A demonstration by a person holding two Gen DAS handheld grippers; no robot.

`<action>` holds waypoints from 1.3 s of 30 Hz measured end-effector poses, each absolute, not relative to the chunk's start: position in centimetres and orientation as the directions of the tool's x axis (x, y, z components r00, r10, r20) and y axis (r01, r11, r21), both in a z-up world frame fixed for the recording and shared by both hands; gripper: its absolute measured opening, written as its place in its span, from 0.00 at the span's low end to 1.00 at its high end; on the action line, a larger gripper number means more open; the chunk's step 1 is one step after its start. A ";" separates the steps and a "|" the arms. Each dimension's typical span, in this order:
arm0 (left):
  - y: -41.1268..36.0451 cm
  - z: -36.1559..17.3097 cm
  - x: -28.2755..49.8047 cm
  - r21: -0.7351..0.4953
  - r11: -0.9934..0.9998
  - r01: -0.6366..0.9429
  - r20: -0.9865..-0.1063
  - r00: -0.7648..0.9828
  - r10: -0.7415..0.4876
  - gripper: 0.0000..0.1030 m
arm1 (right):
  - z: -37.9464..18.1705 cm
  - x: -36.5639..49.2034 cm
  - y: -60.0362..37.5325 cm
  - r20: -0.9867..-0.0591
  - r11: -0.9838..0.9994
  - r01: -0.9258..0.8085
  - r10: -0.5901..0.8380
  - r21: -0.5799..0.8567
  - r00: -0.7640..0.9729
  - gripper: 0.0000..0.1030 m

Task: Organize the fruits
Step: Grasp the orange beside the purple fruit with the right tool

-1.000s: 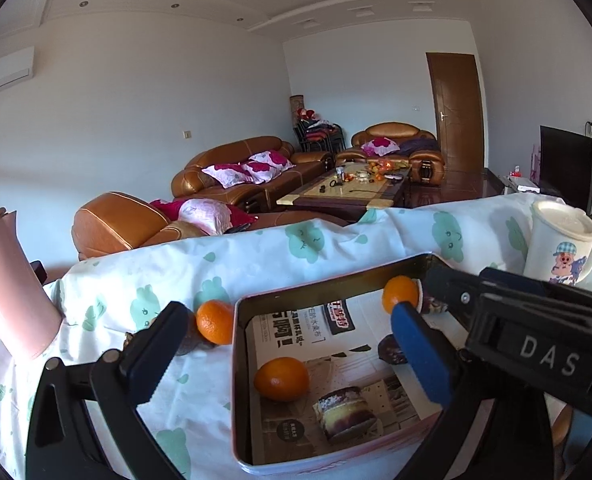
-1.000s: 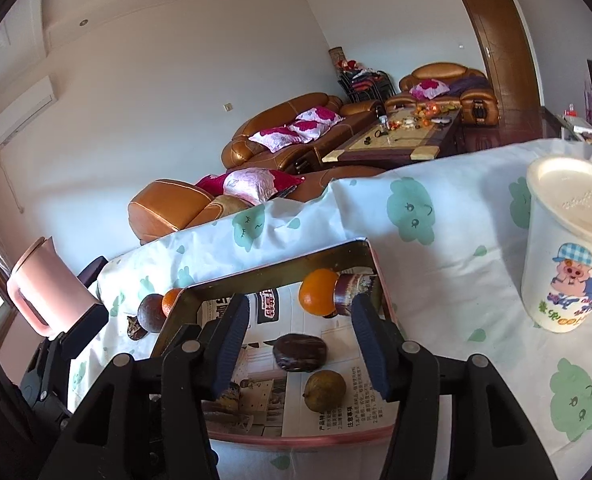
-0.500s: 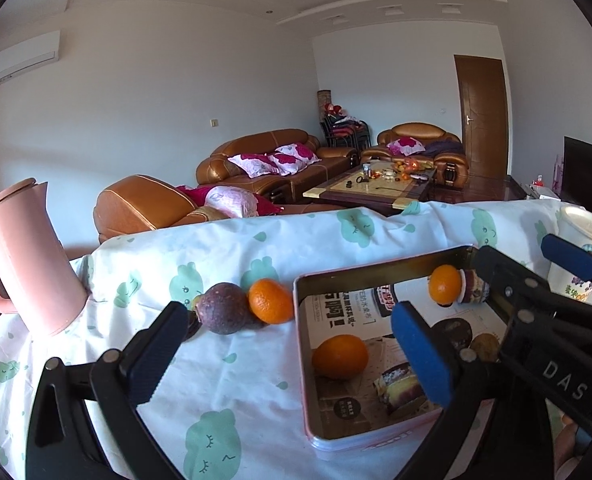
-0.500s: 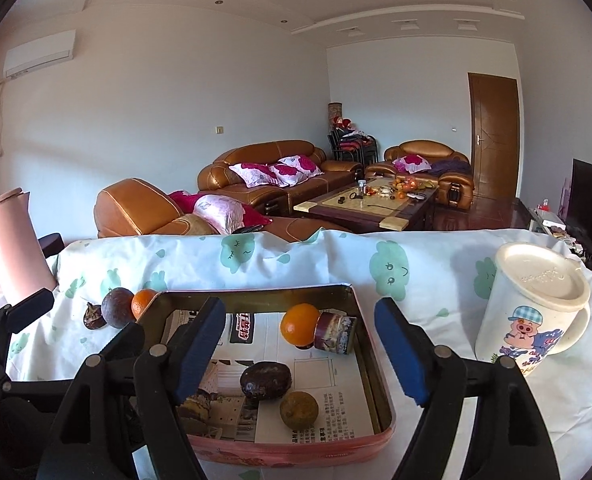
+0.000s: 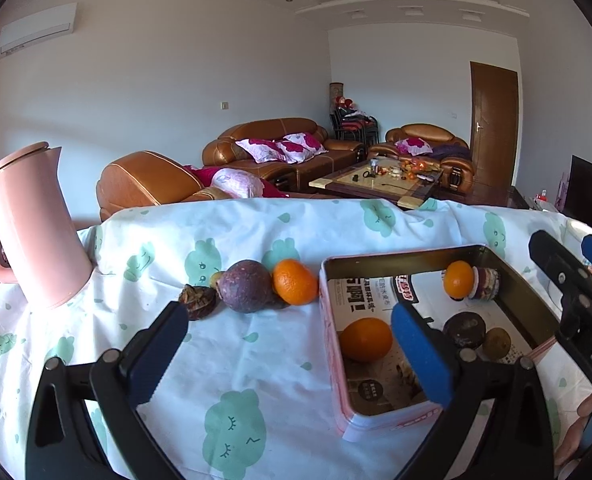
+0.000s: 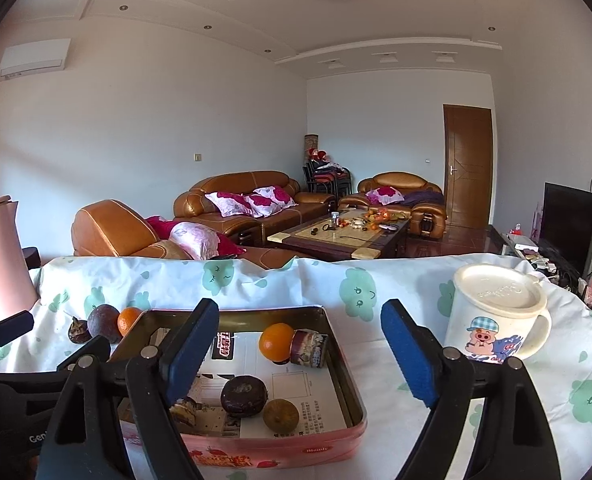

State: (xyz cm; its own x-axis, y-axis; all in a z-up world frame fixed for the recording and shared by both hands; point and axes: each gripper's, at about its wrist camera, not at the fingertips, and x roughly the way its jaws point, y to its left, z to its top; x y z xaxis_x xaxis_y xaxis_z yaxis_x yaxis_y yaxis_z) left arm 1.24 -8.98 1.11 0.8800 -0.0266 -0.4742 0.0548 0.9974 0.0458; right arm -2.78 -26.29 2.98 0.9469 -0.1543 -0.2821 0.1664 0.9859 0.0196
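A pink tin tray (image 5: 332,320) (image 6: 336,364) lined with newspaper holds two oranges (image 5: 366,339) (image 6: 276,341), a dark brown fruit (image 6: 243,396), a small olive-brown fruit (image 6: 280,415) and a small jar (image 6: 308,348). Left of the tray on the cloth lie an orange (image 5: 294,282), a purple passion fruit (image 5: 247,286) and a dark dried fruit (image 5: 197,301). My left gripper (image 5: 287,354) is open and empty, above the cloth before these fruits. My right gripper (image 6: 300,356) is open and empty, over the tray's near side.
A pink kettle (image 5: 27,228) stands at the far left of the table. A white lidded cartoon mug (image 6: 496,312) stands right of the tray. The table has a white cloth with green clouds (image 5: 231,428). Sofas and a coffee table lie beyond.
Both grippers have pulled back and risen. The left view has swung left, bringing the loose fruits and kettle into sight. Both grippers stay open.
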 end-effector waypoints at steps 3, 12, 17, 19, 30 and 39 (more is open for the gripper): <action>-8.5 1.0 1.2 0.045 0.997 0.056 -0.492 0.870 -0.026 1.00 | 2.9 -3.3 -26.2 -0.286 0.987 0.160 -0.147 0.025 0.947 0.82; -3.6 0.7 2.2 0.109 0.994 -0.027 -0.512 0.856 0.079 1.00 | 2.6 -2.5 -23.6 -0.356 0.993 0.112 -0.115 -0.029 0.927 0.82; 1.6 0.6 3.7 0.104 0.985 -0.136 -0.538 0.825 0.171 1.00 | 3.0 -0.9 -21.1 -0.395 0.999 0.025 -0.032 -0.024 0.918 0.81; 3.5 0.5 4.2 0.087 0.981 -0.174 -0.556 0.808 0.193 1.00 | 3.4 0.2 -19.9 -0.412 0.999 -0.009 -0.004 -0.031 0.911 0.81; 8.2 -0.5 5.5 0.050 0.960 -0.275 -0.602 0.759 0.248 1.00 | 2.8 8.5 -11.3 -0.633 0.909 -0.310 0.070 -0.278 0.771 0.81; 8.5 -0.4 5.7 0.044 0.961 -0.273 -0.618 0.748 0.241 1.00 | -0.3 14.0 -7.0 -0.790 0.729 -0.515 -0.058 -0.452 0.611 0.39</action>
